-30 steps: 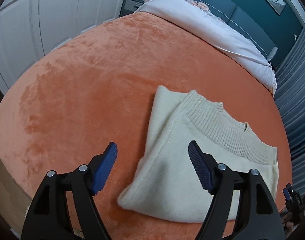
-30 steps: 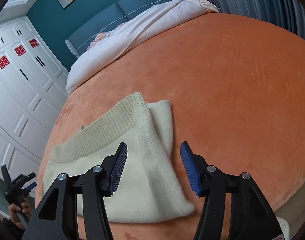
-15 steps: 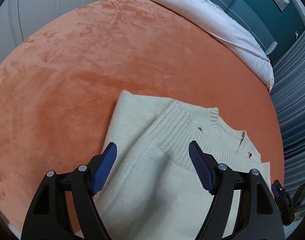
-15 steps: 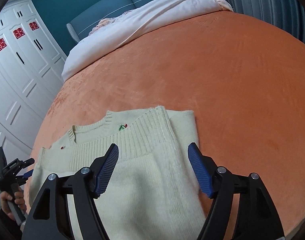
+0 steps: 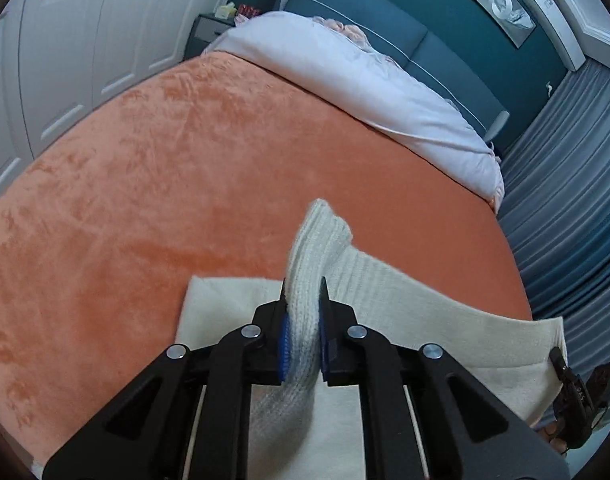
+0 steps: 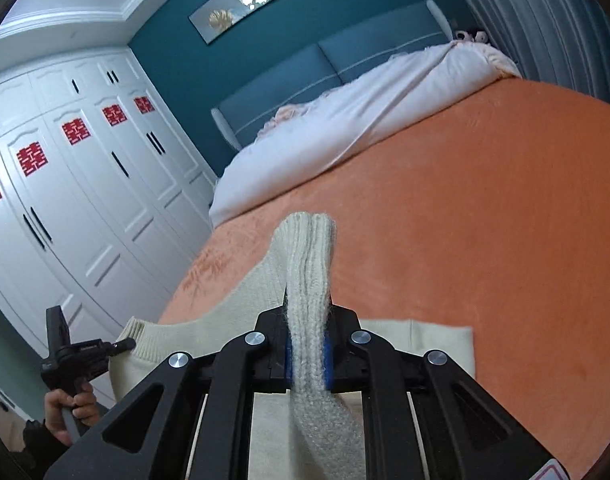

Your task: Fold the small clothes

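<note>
Both tongs are clamped narrow on the cream sweater [image 5: 425,320]: the left gripper [image 5: 303,332] and right gripper [image 6: 308,344] each pinch a ribbed edge, lifted off the orange blanket [image 5: 165,184]. The rest lies near, between them.

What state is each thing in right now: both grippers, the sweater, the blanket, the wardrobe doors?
Left gripper: shut on the sweater's ribbed edge.
Right gripper: shut on the sweater's ribbed edge.
Sweater: partly folded, ribbed edge lifted at both pinches, the rest lying on the blanket.
Blanket: spread flat over the bed.
Wardrobe doors: closed.
</note>
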`<action>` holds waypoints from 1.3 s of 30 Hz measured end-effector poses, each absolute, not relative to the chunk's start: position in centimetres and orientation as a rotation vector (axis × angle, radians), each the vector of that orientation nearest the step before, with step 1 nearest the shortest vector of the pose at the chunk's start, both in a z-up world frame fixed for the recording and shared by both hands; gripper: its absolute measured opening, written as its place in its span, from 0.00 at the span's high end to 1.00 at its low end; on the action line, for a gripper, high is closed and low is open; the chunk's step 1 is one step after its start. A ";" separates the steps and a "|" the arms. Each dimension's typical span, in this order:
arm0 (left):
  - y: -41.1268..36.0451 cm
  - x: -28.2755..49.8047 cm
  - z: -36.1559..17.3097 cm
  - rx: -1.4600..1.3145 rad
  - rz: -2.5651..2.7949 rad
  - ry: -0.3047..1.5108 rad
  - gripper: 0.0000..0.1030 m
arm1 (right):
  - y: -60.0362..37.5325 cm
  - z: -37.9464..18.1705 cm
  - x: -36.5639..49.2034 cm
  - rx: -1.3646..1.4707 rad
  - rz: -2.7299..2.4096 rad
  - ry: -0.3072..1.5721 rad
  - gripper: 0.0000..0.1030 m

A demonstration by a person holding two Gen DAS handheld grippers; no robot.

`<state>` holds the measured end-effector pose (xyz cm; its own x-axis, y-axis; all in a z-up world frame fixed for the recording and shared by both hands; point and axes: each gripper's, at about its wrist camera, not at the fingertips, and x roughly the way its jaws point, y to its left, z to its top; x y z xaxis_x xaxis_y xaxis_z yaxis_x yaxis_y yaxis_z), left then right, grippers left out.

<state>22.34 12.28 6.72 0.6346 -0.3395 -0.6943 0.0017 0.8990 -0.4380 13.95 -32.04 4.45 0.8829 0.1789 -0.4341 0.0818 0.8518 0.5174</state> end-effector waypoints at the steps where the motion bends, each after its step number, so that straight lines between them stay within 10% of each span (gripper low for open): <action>1: 12.1 23.1 6.1 -0.409 -0.189 0.884 0.90 | -32.6 3.7 14.7 0.558 0.036 0.505 0.90; 6: 10.7 26.5 -4.1 -0.302 -0.079 1.154 0.90 | -35.3 -8.4 20.2 0.632 -0.110 0.892 0.90; 11: 11.4 25.4 -3.6 -0.322 -0.057 1.103 0.88 | -34.4 -5.4 18.1 0.639 -0.054 0.743 0.89; 15: 11.8 25.1 -4.6 -0.335 -0.041 1.152 0.80 | -33.6 -7.9 19.4 0.434 -0.200 0.970 0.75; 18: 13.8 21.5 -1.9 -0.424 -0.042 1.077 0.38 | -34.1 -6.3 15.1 0.485 -0.199 0.901 0.60; 19: 14.3 19.7 -1.0 -0.447 -0.045 1.039 0.30 | -34.2 -5.6 13.0 0.493 -0.222 0.872 0.43; 21: 15.4 16.5 -0.3 -0.447 -0.035 1.013 0.24 | -34.5 -4.5 8.4 0.520 -0.257 0.819 0.37; 34: 15.4 8.5 -3.1 -0.527 0.021 1.123 0.23 | -33.6 -7.1 4.4 0.480 -0.267 0.860 0.36; 35: 15.2 8.6 -3.0 -0.523 0.015 1.121 0.23 | -33.5 -8.0 5.7 0.487 -0.283 0.911 0.38; 37: 15.0 8.3 -2.5 -0.512 0.006 1.110 0.23 | -33.8 -8.4 6.6 0.540 -0.237 0.950 0.79; 39: 15.2 7.6 -1.8 -0.491 0.003 1.078 0.23 | -33.9 -6.3 5.3 0.578 -0.189 0.860 0.90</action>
